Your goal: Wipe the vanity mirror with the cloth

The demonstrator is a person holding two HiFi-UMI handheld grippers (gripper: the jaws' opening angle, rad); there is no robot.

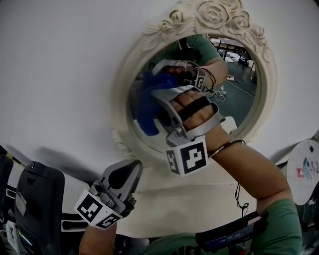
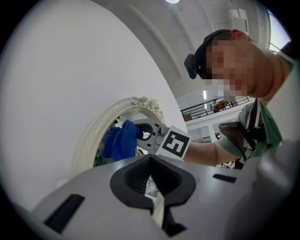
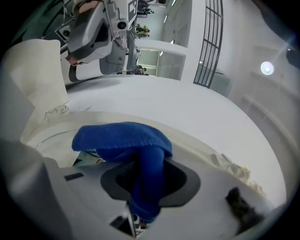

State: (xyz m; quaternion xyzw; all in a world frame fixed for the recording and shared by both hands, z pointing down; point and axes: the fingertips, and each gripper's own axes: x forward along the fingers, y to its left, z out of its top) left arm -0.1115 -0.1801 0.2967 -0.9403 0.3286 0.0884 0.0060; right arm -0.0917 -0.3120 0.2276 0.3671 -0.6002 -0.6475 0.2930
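The oval vanity mirror [image 1: 240, 102] hangs on a white wall [image 1: 60, 60], its cream frame topped with carved roses [image 1: 215, 15]; everything else is placed from that mirror.

The right gripper [image 1: 158, 102] reaches across the front of the glass from the lower right, its jaws closed tight on a blue cloth [image 1: 147, 109]; in the right gripper view the cloth [image 3: 126, 138] runs down between the black pads and bunches out beyond the tips of the right gripper [image 3: 143, 173], with no gap between pad and fabric. The bunched end lies over the left half of the glass, close to the inner edge of the frame, and seems pressed against it, since cloth and blue reflection meet there; the gripper's own reflection shows in the upper part of the glass. Its marker cube [image 1: 187, 157] hangs in front of the mirror's lower rim; the person's bare forearm [image 1: 249, 167] runs away from there to the lower right, ending in a green sleeve [image 1: 281, 224].

The left gripper [image 1: 127, 169] is held below the mirror, just under the lower left of the frame and apart from the glass; its tips point up toward the rim. In the left gripper view its jaws stand together on nothing, the pads of the left gripper [image 2: 151, 176] meeting along a thin seam; past them that view shows the mirror's frame, the cloth [image 2: 119, 140] and the right gripper [image 2: 150, 133] in front of the glass.
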